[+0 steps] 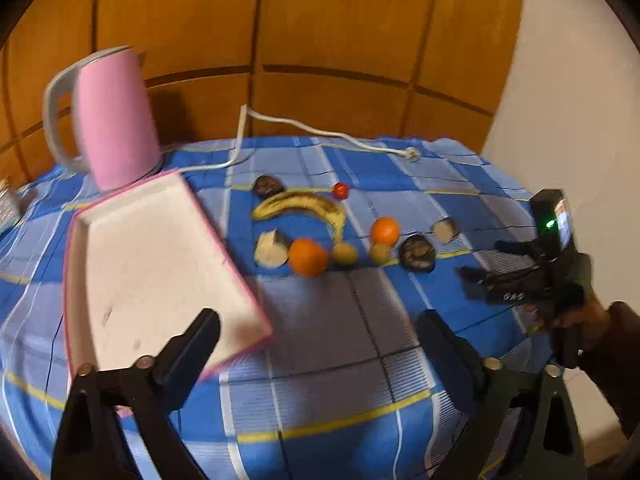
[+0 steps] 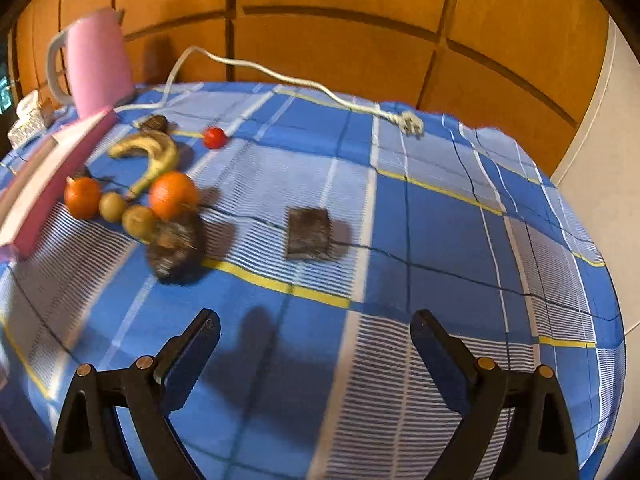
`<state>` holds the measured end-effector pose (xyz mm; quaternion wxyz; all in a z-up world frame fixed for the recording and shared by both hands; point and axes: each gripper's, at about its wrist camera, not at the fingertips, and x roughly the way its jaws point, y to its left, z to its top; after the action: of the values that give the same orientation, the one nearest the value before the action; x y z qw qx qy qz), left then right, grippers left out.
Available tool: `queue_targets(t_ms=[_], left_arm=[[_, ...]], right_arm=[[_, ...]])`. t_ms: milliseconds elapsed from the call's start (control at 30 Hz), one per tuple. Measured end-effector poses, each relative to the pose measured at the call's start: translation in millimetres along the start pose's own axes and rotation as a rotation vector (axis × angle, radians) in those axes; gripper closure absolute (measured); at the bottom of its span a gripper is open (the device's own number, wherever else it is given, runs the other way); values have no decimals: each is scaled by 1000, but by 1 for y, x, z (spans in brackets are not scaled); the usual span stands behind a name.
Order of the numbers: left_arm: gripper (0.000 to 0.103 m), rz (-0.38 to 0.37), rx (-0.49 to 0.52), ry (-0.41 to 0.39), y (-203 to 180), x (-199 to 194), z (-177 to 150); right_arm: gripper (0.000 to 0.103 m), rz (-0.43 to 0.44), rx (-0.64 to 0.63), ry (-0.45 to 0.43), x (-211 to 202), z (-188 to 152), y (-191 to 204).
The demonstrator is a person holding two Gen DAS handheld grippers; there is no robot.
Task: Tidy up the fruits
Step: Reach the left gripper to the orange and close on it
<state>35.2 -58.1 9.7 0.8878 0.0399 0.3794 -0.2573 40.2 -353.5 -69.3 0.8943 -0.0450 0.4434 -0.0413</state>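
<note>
Here both claws gape empty over the blue checked tablecloth (image 2: 440, 208) before orange wood panelling (image 1: 320, 20)

Orange-brown wooden panelling (image 1: 328, 32), split by dark grooves, rose behind the desk (image 2: 440, 208), which wore a blue checked cloth with white and yellow stripes. A plain pale wall (image 1: 568, 92) adjoined it at right, under warm, dim light.

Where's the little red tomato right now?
In both wrist views the red tomato lies on the checked cloth at the far edge of the fruit cluster, just right of the banana, not in the tray.
</note>
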Motion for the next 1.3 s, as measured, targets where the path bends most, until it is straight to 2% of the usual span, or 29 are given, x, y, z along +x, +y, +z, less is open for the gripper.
queue_targets(t_ms=[133, 233, 267, 300, 400, 467, 567, 633, 667, 700, 900, 1167, 1300], left_arm=[[11, 1, 83, 15, 1, 12, 18], [20, -20, 109, 78, 5, 31, 29], [28, -19, 115, 98, 6, 39, 33], [31, -22, 115, 113, 7, 44, 35], [32, -45, 87, 147, 12, 61, 45], [32, -32, 83, 151, 13, 69, 50], [39, -35, 68, 187, 9, 83, 53], [48, -9, 86, 212, 2, 93, 52], [59, -14, 85, 226, 0, 97, 52], [61, -22, 73, 243, -2, 103, 51], [61, -11, 41, 258, -5, 120, 50], [61, 3, 153, 247, -5, 124, 52], [61, -16, 106, 262, 6, 121, 47]], right_arm=[[5, 36, -6, 1, 6, -5, -4], [5, 53, -26, 1, 10, -5, 1], [5, 59, -25, 8, 13, -5, 2], [5, 64, -21, 13, 15, -6, 1], [5, 82, 19, 4, 17, -8, -3], [2, 96, 42, -5, 19, -10, -6], [0, 98, 56, -25, 21, -13, -9], [0, 98, 59, -31, 22, -12, -8], [0, 99, 60, -33, 22, -12, -9], [0, 101, 61, -34, 23, -11, -9], [0, 101, 66, -47, 23, -12, -9], [0, 102, 70, -59, 23, -14, -9], [0, 102, 72, -64, 22, -15, -9]])
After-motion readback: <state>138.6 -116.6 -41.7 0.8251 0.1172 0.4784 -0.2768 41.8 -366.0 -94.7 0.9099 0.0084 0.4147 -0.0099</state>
